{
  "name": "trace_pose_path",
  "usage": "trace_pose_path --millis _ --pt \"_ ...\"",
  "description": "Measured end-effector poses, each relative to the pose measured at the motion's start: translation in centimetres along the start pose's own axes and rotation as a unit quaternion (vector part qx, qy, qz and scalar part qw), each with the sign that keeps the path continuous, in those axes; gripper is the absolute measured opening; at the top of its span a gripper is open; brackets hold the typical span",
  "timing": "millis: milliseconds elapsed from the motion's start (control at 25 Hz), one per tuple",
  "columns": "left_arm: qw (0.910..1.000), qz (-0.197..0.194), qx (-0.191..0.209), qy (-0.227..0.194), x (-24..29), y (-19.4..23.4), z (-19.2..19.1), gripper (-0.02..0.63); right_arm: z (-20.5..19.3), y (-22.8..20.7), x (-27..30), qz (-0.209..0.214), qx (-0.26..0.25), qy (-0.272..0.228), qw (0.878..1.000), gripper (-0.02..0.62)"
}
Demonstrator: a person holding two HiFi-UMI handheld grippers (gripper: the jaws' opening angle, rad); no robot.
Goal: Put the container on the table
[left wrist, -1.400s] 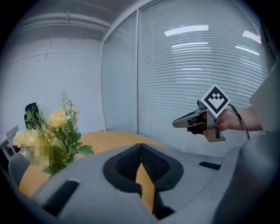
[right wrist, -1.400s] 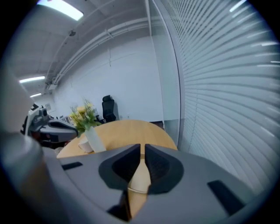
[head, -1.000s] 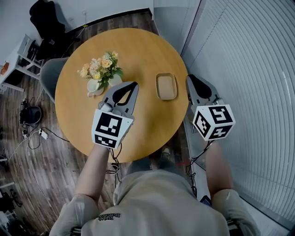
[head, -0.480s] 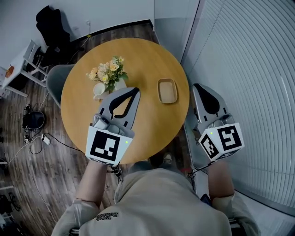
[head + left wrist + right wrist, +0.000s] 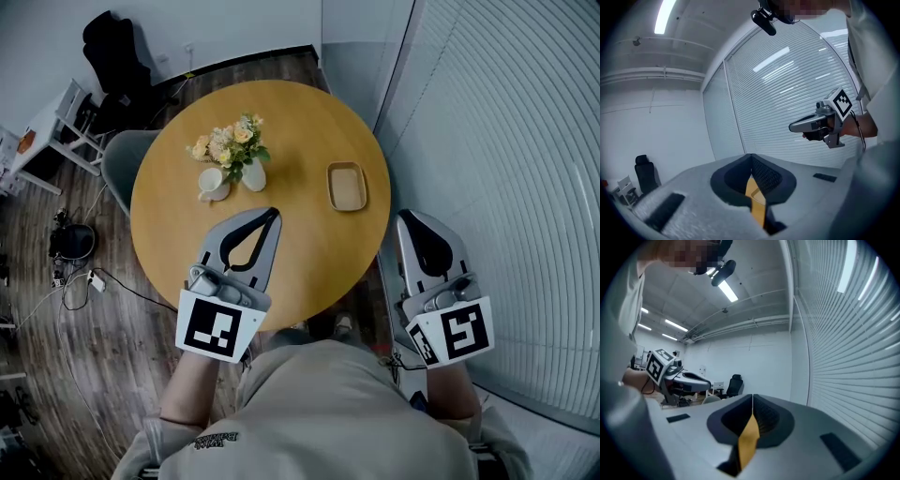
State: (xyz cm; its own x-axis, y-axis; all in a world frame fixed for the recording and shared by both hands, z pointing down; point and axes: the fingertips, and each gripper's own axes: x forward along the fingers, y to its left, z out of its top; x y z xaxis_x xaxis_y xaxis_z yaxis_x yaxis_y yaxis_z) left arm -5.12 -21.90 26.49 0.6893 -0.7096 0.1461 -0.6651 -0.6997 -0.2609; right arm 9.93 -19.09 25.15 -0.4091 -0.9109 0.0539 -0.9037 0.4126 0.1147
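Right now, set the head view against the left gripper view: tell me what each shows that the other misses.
Only the head view: the shallow tan rectangular container, the white cup and the white vase of flowers on the round wooden table. Only the left gripper view: the long ceiling light. Both: the right gripper, the slatted white blinds, and the table, there only a sliver seen through the shut left gripper.

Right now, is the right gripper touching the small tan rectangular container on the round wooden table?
Apart. The head view shows the right gripper off the edge of the round wooden table, bare wood between it and the small tan rectangular container.
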Motion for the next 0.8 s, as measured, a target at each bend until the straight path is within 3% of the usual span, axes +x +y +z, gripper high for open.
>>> trace_pose_path --millis 160,520,800 --pt "0.9999 -0.005 -0.012 0.000 -0.6 -0.8 0.1 0.020 -0.2 1.1 -0.5 0.018 -0.001 0.009 1.000 0.031" --pt "0.9998 -0.012 -0.014 0.001 -0.6 -1.3 0.2 0.020 -0.7 0.7 -0.7 0.004 -0.043 0.017 0.999 0.031" --pt "0.9998 -0.013 -0.011 0.004 -0.4 -1.6 0.1 0.020 -0.9 0.5 -0.9 0.002 -0.038 0.021 0.999 0.031"
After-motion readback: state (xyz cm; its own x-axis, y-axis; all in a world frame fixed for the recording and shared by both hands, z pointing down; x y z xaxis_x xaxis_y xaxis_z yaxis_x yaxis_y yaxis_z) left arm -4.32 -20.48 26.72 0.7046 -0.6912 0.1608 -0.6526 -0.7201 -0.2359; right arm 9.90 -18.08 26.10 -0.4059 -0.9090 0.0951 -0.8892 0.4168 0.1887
